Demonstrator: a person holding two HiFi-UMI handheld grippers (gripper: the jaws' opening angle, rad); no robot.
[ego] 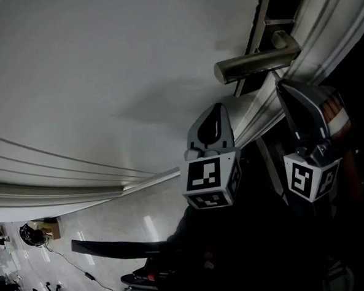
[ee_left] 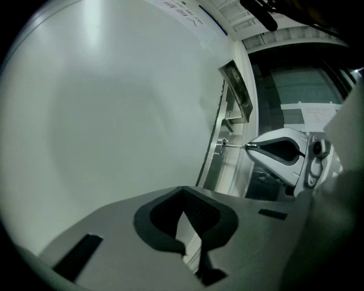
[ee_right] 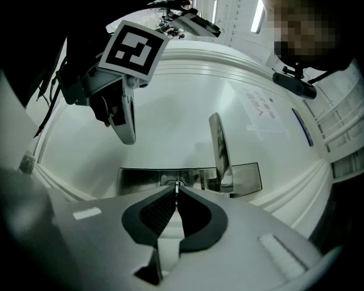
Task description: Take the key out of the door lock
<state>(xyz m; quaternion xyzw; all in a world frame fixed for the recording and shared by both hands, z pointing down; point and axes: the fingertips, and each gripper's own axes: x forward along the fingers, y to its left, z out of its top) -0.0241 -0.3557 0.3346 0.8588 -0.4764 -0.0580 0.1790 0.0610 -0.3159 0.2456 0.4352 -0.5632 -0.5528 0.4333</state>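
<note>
The white door [ego: 104,73] fills the head view, with a metal lever handle [ego: 257,63] at the upper right. In the right gripper view, my right gripper [ee_right: 177,190] is shut on the small metal key [ee_right: 178,184], which sticks out of the steel lock plate [ee_right: 142,179] beside the handle [ee_right: 218,148]. The left gripper view shows the key [ee_left: 234,146] running from the lock [ee_left: 222,142] to the right gripper's tip [ee_left: 248,146]. My left gripper [ee_left: 183,192] is shut on nothing and hangs off the door face, left of the right gripper [ego: 281,86].
A paper notice [ee_right: 263,111] is stuck on the door above the handle. The door's moulded edge [ego: 80,191] runs across below the grippers. A tiled floor with cables and chairs [ego: 43,285] lies at the lower left. A dark opening [ee_left: 296,85] lies right of the door edge.
</note>
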